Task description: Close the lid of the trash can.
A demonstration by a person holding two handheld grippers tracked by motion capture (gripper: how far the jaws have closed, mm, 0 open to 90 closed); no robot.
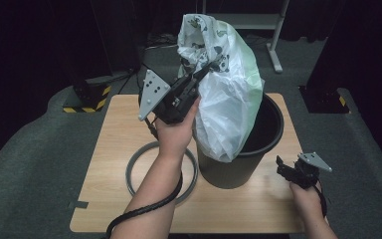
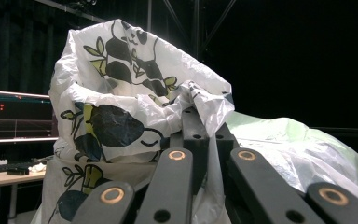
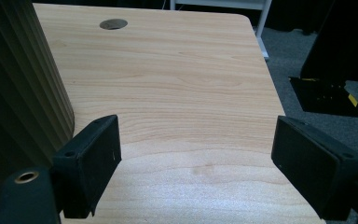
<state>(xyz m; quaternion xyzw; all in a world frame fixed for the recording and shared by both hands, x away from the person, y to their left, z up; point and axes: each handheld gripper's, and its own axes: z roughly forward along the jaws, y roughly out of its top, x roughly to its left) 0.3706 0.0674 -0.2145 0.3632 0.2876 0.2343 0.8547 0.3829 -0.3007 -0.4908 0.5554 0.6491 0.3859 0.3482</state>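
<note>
Grey carpet (image 1: pixel 40 164) surrounds the wooden worktop (image 1: pixel 114 149); left gripper (image 1: pixel 199 77) jaws pinch the plastic bag (image 1: pixel 229 104) above the bin (image 1: pixel 271 124), right gripper (image 1: pixel 280 162) jaws gape empty.

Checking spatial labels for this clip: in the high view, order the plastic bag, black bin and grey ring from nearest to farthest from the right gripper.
From the right gripper:
1. Black bin, just to its left.
2. Plastic bag, draped over the bin's left rim.
3. Grey ring, flat on the table's left side.
</note>
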